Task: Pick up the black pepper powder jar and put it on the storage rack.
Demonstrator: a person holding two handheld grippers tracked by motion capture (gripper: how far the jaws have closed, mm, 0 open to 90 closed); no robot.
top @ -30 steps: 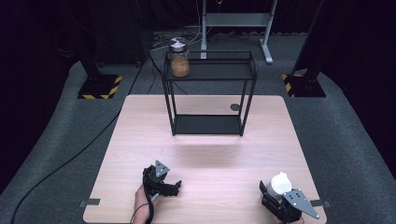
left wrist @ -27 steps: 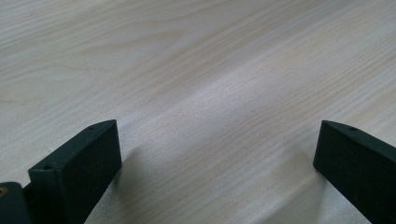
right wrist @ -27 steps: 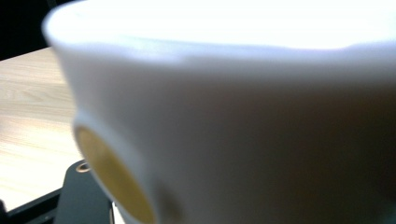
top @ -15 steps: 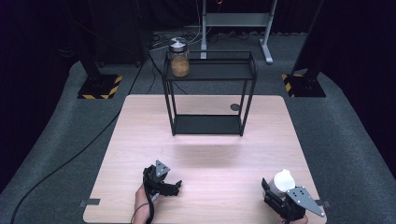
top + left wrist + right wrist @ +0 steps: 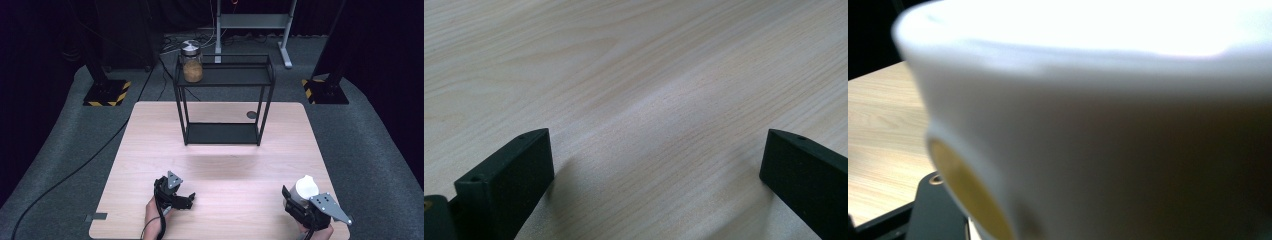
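**A:** What is your right tool (image 5: 300, 196) doing?

**B:** Your right tool is pinching a white, rounded plastic container (image 5: 304, 188) near the front right corner of the pale wooden surface (image 5: 225, 165). In the right gripper view that white container (image 5: 1108, 115) sits so close to the lens that it is blurred, with a yellowish patch low on its left side and one black jaw edge beneath it. Whether the container touches the surface, you cannot tell from the high view.

**A:** And your left tool (image 5: 186, 199)?

**B:** Your left tool is spread wide with nothing between its black jaws. It sits low over the front left part of the surface, and the left gripper view shows bare wood grain (image 5: 649, 100) between the two pads.

**A:** What else stands on the surface?

**B:** A black metal two-tier rack (image 5: 223, 87) stands at the far middle, well apart from both of your tools. On the left end of its upper shelf is a clear glass jar with a silver lid (image 5: 191, 61), partly filled with something brown. A small dark round disc (image 5: 251, 115) lies in the surface just right of the rack.
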